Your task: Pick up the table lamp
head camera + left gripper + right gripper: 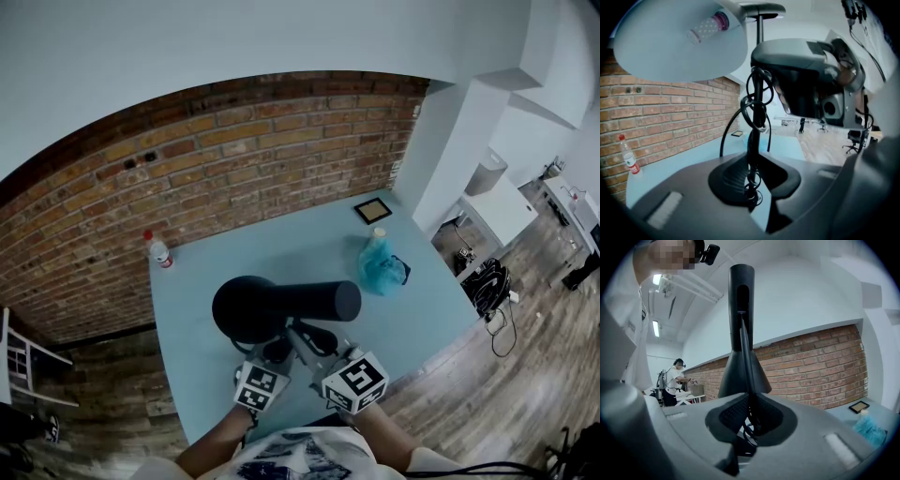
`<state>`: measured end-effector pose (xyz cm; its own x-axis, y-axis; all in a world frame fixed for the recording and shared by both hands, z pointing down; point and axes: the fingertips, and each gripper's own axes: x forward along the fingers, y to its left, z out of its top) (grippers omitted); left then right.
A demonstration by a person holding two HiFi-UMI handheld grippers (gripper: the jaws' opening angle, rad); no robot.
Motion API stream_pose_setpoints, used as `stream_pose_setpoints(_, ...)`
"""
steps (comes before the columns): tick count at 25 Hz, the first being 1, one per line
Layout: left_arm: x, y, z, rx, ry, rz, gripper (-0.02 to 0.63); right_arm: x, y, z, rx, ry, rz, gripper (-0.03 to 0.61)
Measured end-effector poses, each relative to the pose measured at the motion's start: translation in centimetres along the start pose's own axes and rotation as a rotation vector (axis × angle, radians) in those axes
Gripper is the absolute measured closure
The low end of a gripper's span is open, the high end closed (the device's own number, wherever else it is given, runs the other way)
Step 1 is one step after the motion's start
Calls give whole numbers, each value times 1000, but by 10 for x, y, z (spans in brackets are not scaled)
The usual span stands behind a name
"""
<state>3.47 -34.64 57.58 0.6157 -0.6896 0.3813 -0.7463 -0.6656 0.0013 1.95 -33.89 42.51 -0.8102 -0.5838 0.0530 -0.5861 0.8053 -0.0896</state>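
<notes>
The black table lamp (281,303) has a dome shade and a long neck, with its thin stem and coiled cord (753,140) below. Both grippers meet at that stem near the front edge of the table. My left gripper (278,354) has the stem and cord wedged between its jaws (751,185), and the shade's pale underside (679,42) fills the upper left of its view. My right gripper (314,343) is closed on the same stem (751,414) from the other side, with the shade's cone (742,371) rising right above. The lamp's base is hidden.
On the light blue table (281,239) are a water bottle (157,249) at the back left, a teal plastic bag (380,267) at the right and a small dark framed square (372,209) at the back. A brick wall (234,159) runs behind. Cables (487,281) lie on the floor.
</notes>
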Motion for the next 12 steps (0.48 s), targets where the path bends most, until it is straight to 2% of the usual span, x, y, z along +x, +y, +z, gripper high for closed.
stream_pose_setpoints(12,-2,-7,-3,5,10,-17,560,-6,1,-3,22,-2,-18,537)
